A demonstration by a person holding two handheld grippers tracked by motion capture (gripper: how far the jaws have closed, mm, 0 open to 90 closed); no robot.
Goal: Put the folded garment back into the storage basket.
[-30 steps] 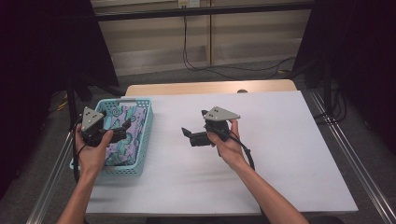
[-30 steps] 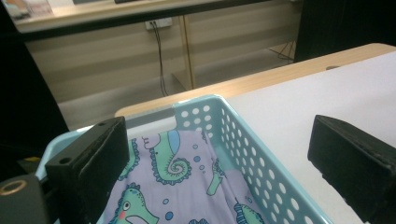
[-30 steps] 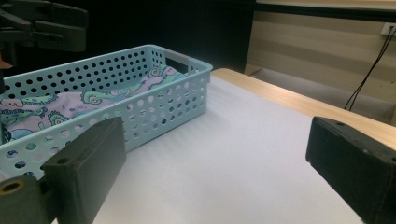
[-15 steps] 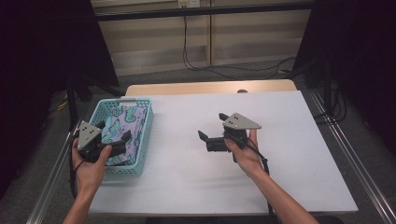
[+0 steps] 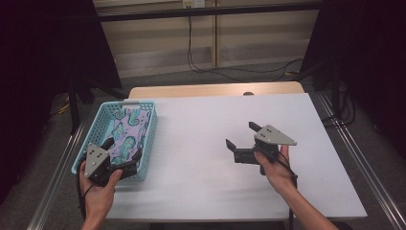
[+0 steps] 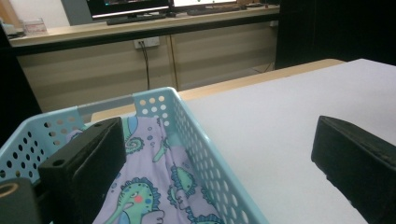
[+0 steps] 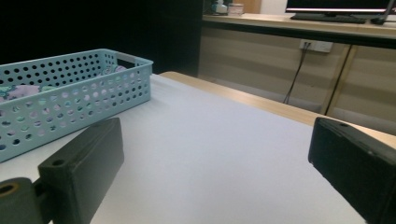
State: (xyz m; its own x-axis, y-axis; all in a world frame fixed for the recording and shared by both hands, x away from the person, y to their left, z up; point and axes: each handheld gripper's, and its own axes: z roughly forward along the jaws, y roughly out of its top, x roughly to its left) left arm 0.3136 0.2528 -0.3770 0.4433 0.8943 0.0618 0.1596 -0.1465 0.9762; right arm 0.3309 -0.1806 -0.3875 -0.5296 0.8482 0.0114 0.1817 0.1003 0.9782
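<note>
high view has the purple seahorse-print cloth (image 5: 125, 136) lying flat inside the light blue basket (image 5: 149, 128) at the left of the frame, and the left gripper (image 5: 122, 154) sits at the basket's near end, lower left, jaws spread wide with nothing between them. the right gripper (image 5: 243, 135) hangs over the bare white table (image 5: 191, 139) right of centre, also wide open and empty, well apart from the basket. so i'd guess the cloth-in-the-basket part looks basically done, and what's left is maybe just clearing both hands off, though it could equally be about to get picked out, can't tell.
</note>
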